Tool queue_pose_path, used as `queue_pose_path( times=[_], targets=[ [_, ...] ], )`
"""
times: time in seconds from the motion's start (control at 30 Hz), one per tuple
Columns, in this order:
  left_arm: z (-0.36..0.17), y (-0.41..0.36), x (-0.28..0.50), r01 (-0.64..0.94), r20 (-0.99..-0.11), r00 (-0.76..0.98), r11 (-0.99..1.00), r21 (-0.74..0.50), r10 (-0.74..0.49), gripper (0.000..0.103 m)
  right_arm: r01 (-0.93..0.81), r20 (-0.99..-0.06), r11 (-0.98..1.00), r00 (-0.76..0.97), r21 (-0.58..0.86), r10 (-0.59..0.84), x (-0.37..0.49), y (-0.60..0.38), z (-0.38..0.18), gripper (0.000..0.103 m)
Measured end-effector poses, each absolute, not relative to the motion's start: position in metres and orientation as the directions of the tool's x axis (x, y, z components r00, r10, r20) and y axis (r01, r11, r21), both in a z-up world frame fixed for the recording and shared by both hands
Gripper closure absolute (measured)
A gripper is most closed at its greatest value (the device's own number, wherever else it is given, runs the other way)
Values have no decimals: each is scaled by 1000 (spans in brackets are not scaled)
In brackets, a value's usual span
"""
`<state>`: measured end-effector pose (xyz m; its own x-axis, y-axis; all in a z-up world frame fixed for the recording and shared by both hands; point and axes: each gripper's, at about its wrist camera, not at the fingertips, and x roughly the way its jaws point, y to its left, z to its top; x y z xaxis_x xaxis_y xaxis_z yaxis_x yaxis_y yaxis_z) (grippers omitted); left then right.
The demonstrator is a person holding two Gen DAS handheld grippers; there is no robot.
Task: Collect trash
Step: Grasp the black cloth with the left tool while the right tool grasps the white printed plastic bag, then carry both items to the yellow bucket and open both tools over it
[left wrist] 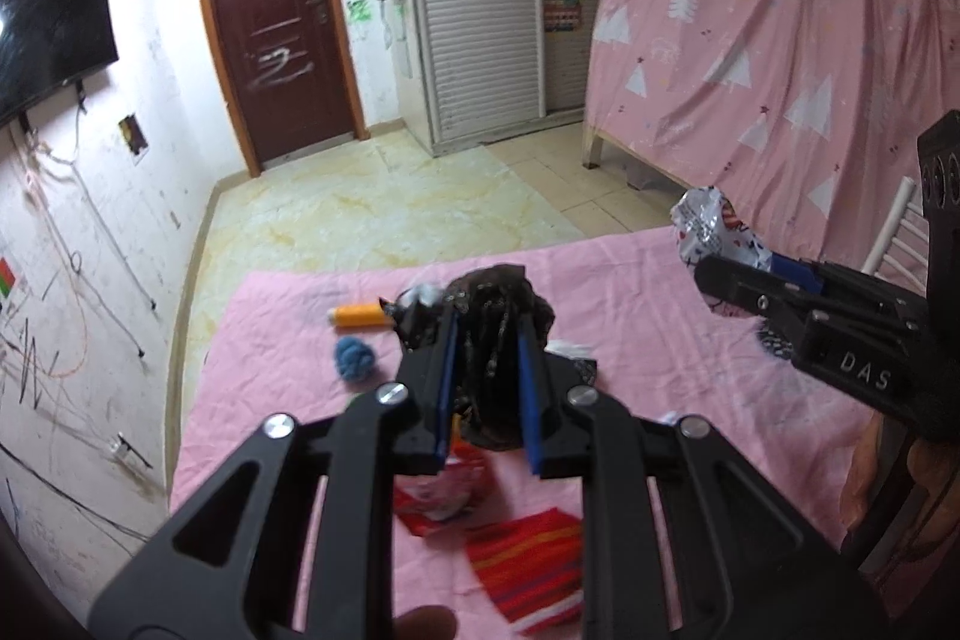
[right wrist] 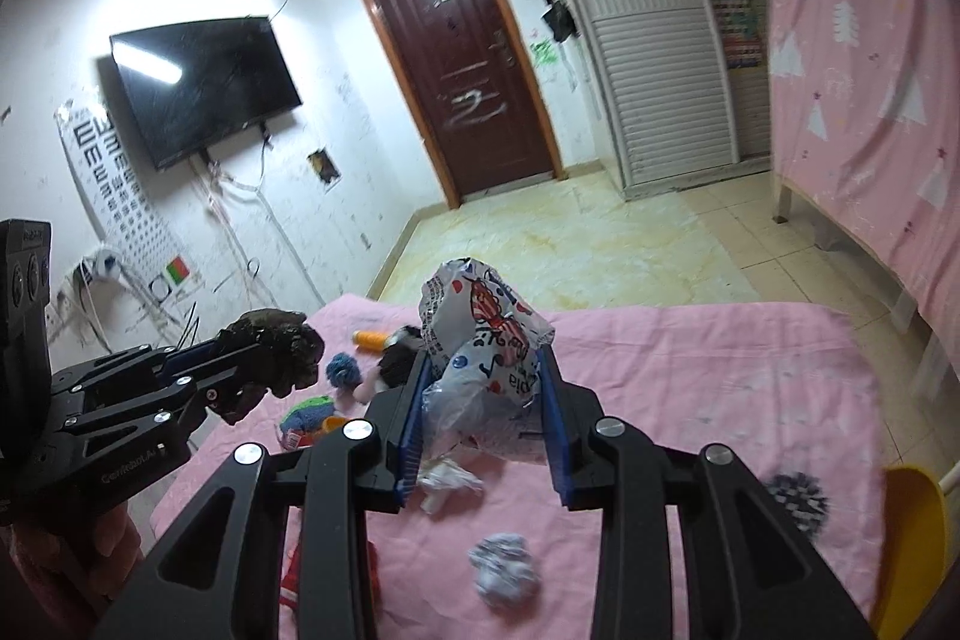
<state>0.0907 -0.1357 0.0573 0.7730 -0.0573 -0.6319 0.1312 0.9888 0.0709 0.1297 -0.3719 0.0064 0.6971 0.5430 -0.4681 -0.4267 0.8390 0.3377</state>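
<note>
Both grippers are loaded and raised above the pink sheet [right wrist: 690, 376], which suggests that two pieces are being carried off in one pass.

The left gripper [left wrist: 489, 340] has its jaws pinched on a dark crumpled wad [left wrist: 495, 316]; the blue pads bear on both sides of it, so the wad bulges above and below the fingers. The right gripper [right wrist: 486, 382] has its jaws clamped on a printed plastic wrapper [right wrist: 480, 334], held near its lower half, leaving the upper part standing free.

Trash remaining on the sheet:
- an orange tube [left wrist: 359, 317] and a blue yarn ball [left wrist: 355, 359] near the far edge;
- red packaging [left wrist: 528, 562] below the left gripper;
- white paper scraps [right wrist: 447, 484] and a grey crumpled ball [right wrist: 504, 577] below the right gripper.

A yellow container [right wrist: 915, 538] shows at the right edge; it is probably the drop point, though its opening is not visible.
</note>
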Motion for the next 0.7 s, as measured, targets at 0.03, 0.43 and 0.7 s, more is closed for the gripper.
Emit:
queue_pose_path(
  times=[0.03,0.43,0.7],
  targets=[
    [60,-143,89,144,-629,775,987,74,-66,86,-415,-463,843,707,341,535,128,-381,6,76],
    [71,-268,81,373,-636,737,922,99,-230,86,-106,-474,941,842,321,257,85,-530,-22,76],
    [58,-352,83,499,-688,651,864,69,-321,86,20,-514,939,840,345,171,67,-599,-61,73]
  ],
)
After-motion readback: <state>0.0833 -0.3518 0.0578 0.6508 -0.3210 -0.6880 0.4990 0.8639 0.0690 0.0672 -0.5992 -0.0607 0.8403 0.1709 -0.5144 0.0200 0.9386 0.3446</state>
